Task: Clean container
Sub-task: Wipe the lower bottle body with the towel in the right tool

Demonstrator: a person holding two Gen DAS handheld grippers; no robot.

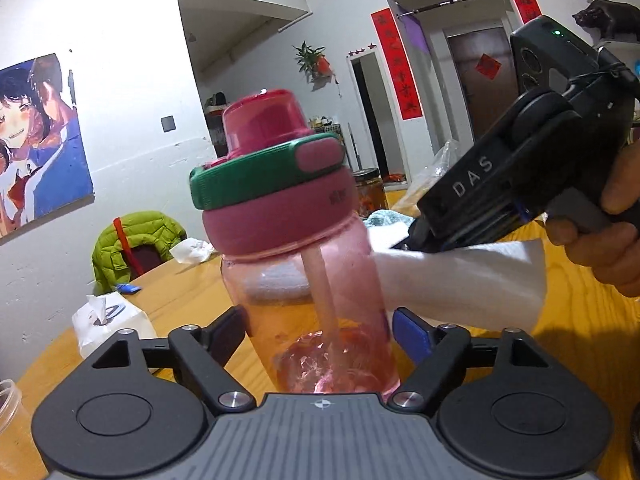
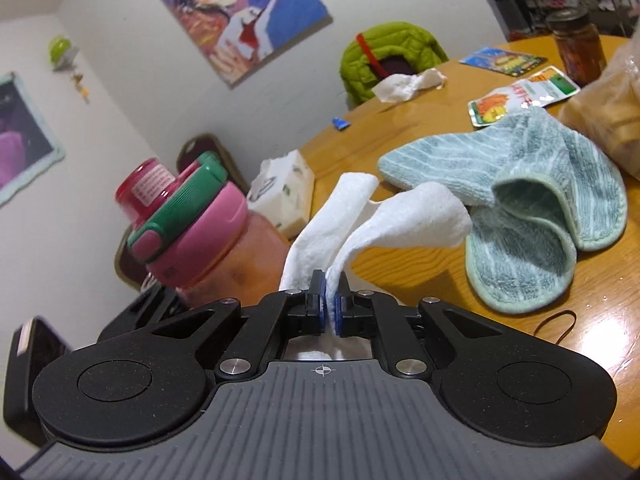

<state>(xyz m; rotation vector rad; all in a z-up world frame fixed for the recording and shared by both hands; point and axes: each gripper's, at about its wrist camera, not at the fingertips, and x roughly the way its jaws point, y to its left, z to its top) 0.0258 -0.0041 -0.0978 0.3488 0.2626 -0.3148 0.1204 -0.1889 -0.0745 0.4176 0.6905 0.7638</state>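
Observation:
A clear pink water bottle (image 1: pixel 304 264) with a pink and green lid (image 1: pixel 268 176) and a straw inside sits tilted between the fingers of my left gripper (image 1: pixel 322 332), whose pads press on its lower sides. My right gripper (image 2: pixel 329 308) is shut on a folded white paper towel (image 2: pixel 384 220). In the left wrist view the right gripper (image 1: pixel 408 240), held by a hand (image 1: pixel 600 240), brings the towel (image 1: pixel 460 284) against the bottle's right side. The bottle (image 2: pixel 224 248) lies left of the towel in the right wrist view.
On the wooden table (image 2: pixel 420 280) lie a teal cloth (image 2: pixel 520 200), a tissue box (image 2: pixel 284 196), snack packets (image 2: pixel 520 96), a jar (image 2: pixel 578 46), a plastic bag (image 2: pixel 608 120) and a rubber band (image 2: pixel 558 322). A green jacket (image 1: pixel 136 244) hangs on a chair. A plastic cup (image 1: pixel 10 412) stands at the left.

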